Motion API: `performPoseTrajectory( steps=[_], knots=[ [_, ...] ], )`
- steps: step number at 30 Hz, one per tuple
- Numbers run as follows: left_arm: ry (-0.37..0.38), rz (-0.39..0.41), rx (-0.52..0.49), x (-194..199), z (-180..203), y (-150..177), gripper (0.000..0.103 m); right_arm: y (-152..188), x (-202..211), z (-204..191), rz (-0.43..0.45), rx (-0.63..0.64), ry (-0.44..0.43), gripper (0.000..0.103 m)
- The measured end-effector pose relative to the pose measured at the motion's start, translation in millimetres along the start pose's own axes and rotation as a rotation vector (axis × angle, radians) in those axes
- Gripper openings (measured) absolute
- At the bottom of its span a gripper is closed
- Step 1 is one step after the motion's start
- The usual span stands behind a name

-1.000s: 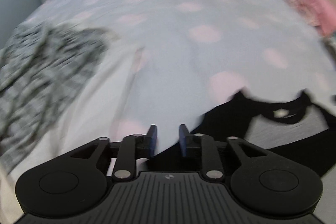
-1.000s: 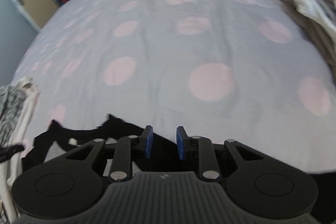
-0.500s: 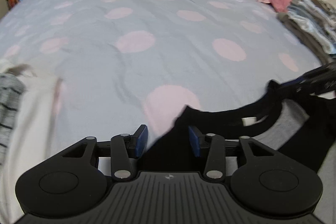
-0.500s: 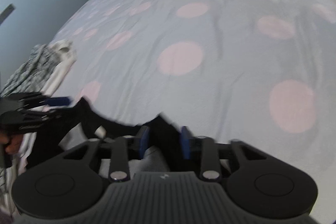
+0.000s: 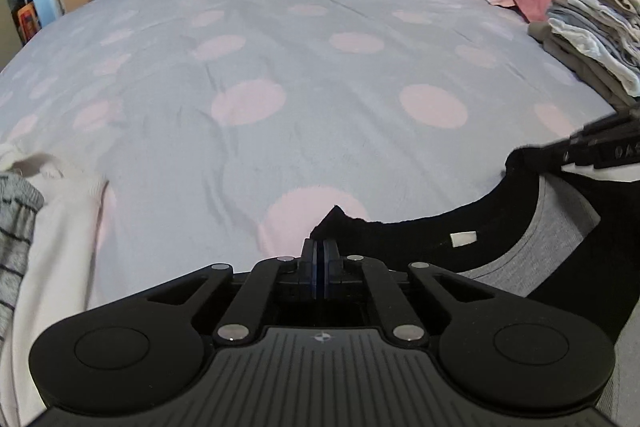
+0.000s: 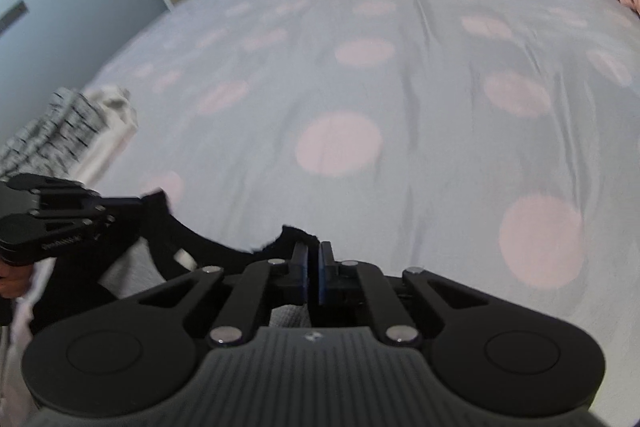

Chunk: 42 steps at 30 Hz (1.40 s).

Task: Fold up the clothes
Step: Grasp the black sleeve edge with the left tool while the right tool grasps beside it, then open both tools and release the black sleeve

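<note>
Left gripper [image 5: 320, 255]: jaws clenched on the left shoulder corner of the shirt [image 5: 420, 239], a black-and-grey top held at the near edge of the bed [image 5: 320, 67]. Shirt: neckline runs left to right between the two grips, collar sagging in an arc, body hanging toward the near side, unseen. Right gripper [image 6: 314, 267]: jaws clenched on the right shoulder corner. Both grips level; neither nearer. Likely next: laying the shirt flat, away toward the far side.

left gripper [image 5: 320, 259]: my pads pressed flat together, pinching black fabric, held low and level | right gripper [image 6: 314, 267]: my pads nearly meeting, a thin slit between them, clamped on black fabric | both pointing forward, side by side, well apart
</note>
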<state>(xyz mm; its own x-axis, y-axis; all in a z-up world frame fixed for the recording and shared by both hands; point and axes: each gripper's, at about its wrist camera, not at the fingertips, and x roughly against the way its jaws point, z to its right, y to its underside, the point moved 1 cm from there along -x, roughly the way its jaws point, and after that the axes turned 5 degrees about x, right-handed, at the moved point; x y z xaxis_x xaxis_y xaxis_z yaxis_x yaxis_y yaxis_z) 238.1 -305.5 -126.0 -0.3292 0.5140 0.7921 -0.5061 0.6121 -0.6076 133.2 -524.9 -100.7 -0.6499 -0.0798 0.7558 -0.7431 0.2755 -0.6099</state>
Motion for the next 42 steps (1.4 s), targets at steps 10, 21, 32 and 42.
performPoseTrajectory(
  steps=[10,21,32,42],
  knots=[
    [-0.164,0.111,0.039,86.7,-9.1,-0.6,0.013,-0.1,70.7,24.0,0.071,-0.179,0.068,0.036],
    [-0.195,0.048,0.058,168.6,3.0,48.4,0.013,64.1,222.5,66.8,0.092,-0.260,0.260,0.037],
    [-0.281,0.100,0.193,213.7,8.5,77.0,0.042,153.8,346.8,125.3,0.172,-0.488,0.561,0.056],
    [-0.337,0.169,0.241,224.8,18.4,86.0,0.069,206.2,414.5,170.9,0.357,-0.718,0.659,0.070]
  ],
)
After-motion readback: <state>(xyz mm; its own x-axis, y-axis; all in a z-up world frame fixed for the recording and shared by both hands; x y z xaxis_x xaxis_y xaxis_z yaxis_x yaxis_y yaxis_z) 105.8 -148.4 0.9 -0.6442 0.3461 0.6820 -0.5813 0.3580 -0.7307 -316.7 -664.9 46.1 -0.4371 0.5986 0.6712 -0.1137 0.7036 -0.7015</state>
